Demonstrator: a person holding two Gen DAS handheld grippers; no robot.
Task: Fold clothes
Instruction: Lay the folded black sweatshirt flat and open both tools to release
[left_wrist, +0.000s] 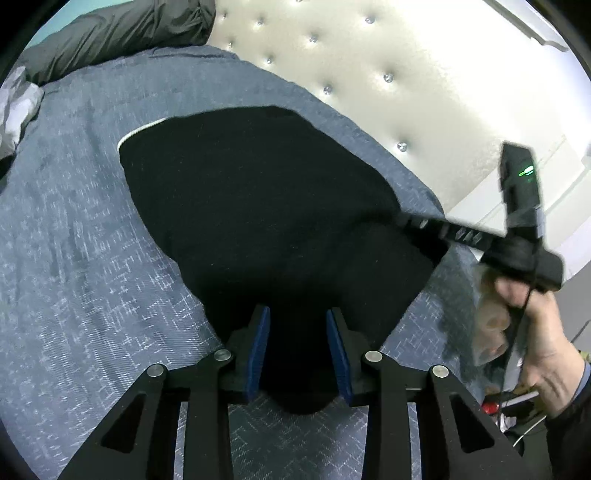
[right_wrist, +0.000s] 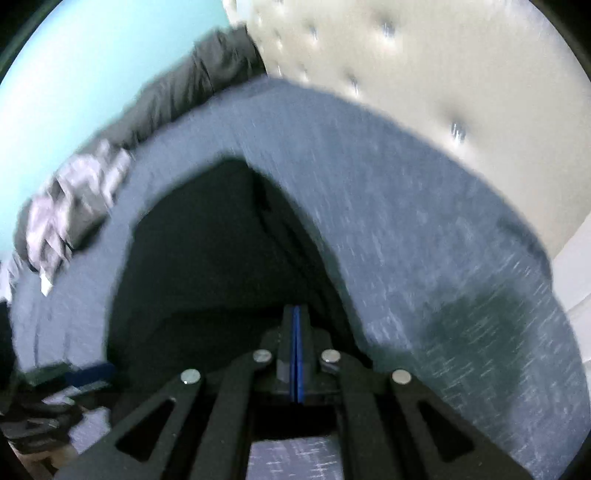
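A black garment (left_wrist: 258, 203) with a thin white trim (left_wrist: 140, 131) lies spread on the blue-grey bed cover (left_wrist: 92, 258). My left gripper (left_wrist: 298, 310) is at its near edge. The blue pads stand apart with black cloth between them, and I see no squeeze on it. My right gripper (left_wrist: 400, 219), held by a person's hand (left_wrist: 535, 332), meets the garment's right corner, which rises to a point at its tips. In the blurred right wrist view, the right gripper (right_wrist: 297, 332) has its pads closed together over the black garment (right_wrist: 207, 258).
A cream tufted headboard (left_wrist: 369, 74) stands behind the bed. A dark grey bundle of bedding (left_wrist: 122, 33) lies at the far left corner, with a crumpled pale grey cloth (left_wrist: 14, 107) beside it. Open bed cover (right_wrist: 424, 221) stretches to the garment's right.
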